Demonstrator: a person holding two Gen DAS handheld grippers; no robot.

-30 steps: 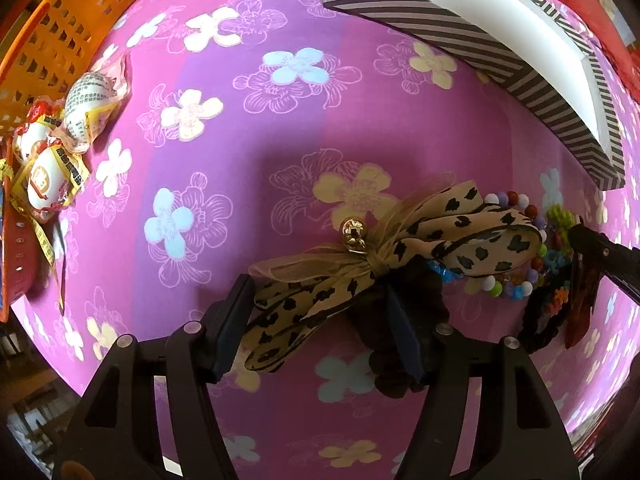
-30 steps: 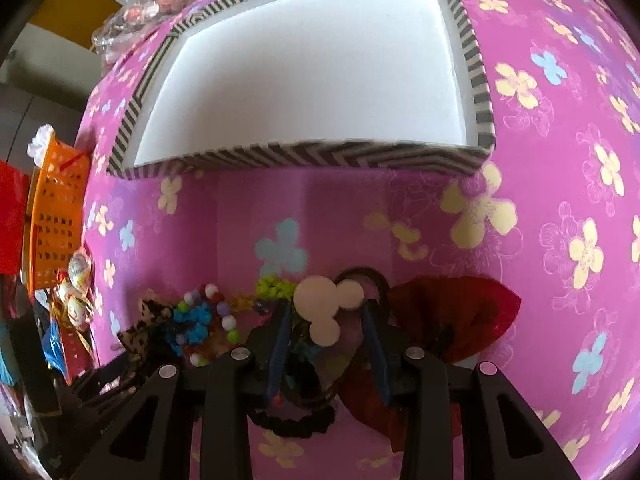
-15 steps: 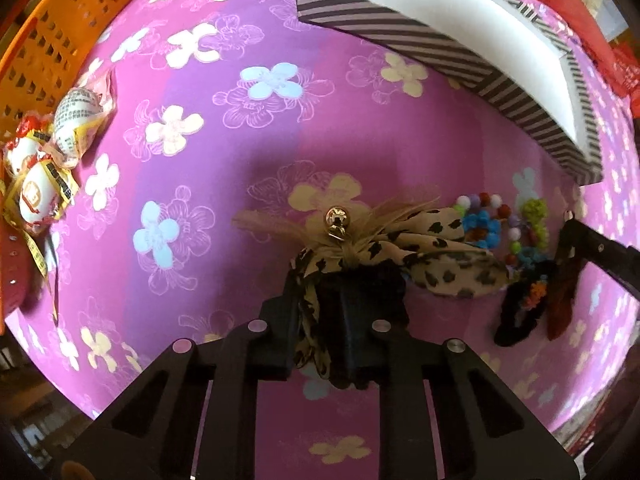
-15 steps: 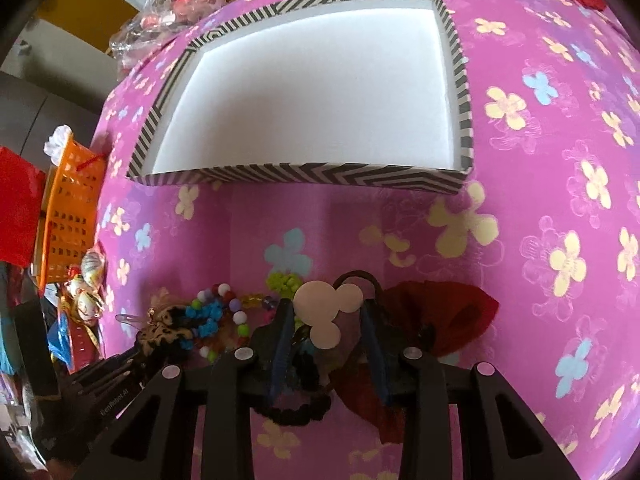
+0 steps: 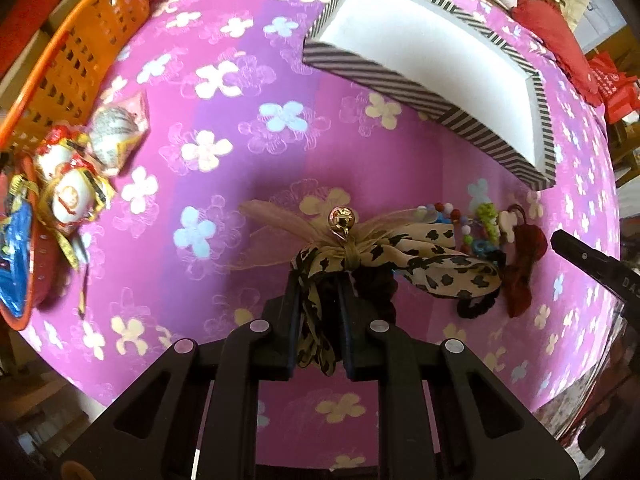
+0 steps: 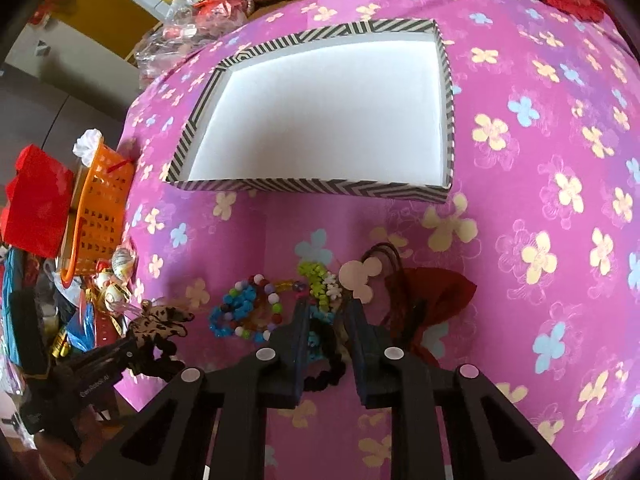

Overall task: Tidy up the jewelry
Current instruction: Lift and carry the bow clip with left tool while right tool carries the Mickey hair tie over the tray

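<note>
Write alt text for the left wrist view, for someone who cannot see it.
The left tool pinches a leopard-print bow scrunchie with a gold bell over a pink flowered cloth. A striped box with a white inside sits beyond; beaded bracelets lie to the right.

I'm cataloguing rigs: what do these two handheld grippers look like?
Both the left gripper and the right gripper are matte black plastic, each with two flat, narrow fingers on angular cut-out arms studded with round silver fasteners. Small white lettering marks each gripper's side. No cables or sleeves show.

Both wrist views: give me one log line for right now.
left claw: shut on leopard-print bow scrunchie | right claw: closed around charm hair tie | striped box: empty
</note>
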